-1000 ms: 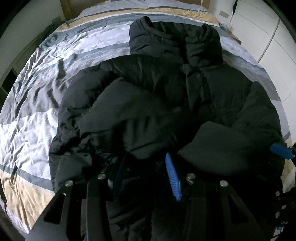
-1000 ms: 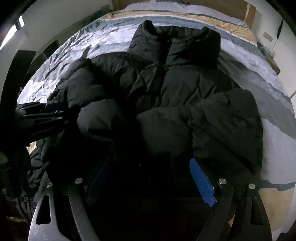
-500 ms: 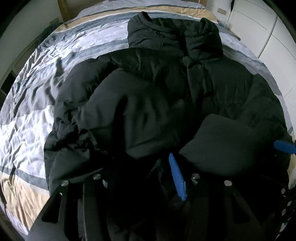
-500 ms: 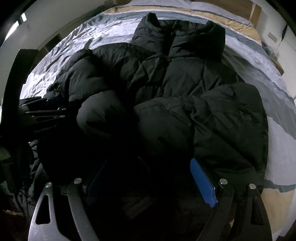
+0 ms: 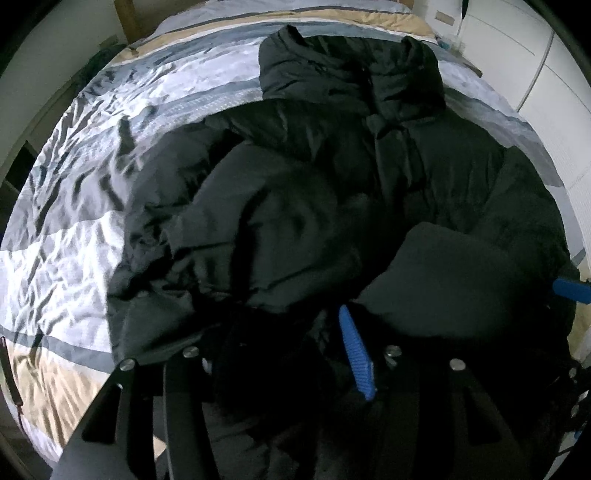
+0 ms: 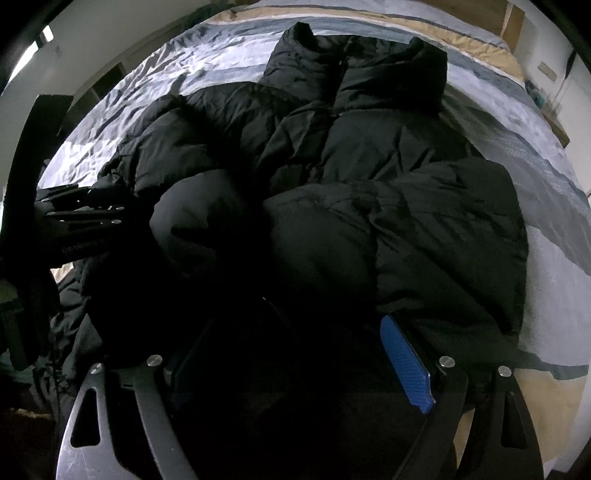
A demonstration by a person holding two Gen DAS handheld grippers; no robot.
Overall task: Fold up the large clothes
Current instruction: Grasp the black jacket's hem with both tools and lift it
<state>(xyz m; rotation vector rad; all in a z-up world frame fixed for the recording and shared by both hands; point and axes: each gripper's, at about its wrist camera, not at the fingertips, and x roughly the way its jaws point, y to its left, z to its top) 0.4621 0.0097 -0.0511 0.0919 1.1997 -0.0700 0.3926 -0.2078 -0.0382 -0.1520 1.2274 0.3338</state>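
A large black puffer jacket (image 5: 332,177) lies on the bed with its collar at the far end and both sleeves folded in over its front; it also shows in the right wrist view (image 6: 351,177). My left gripper (image 5: 280,343) is at the jacket's near hem, jaws part closed with black fabric between them; only its right blue pad (image 5: 356,350) shows. My right gripper (image 6: 295,358) is at the hem further right, jaws wide apart over dark fabric. The left gripper's body (image 6: 74,218) shows at the left of the right wrist view.
The bed's striped grey, white and tan cover (image 5: 74,221) lies around the jacket. A white wardrobe (image 5: 546,66) stands on the right. A wooden headboard (image 6: 513,22) is at the far end.
Both grippers have moved forward along the bed with the near hem, so the jacket fills more of each view and its lower part bunches toward the collar.
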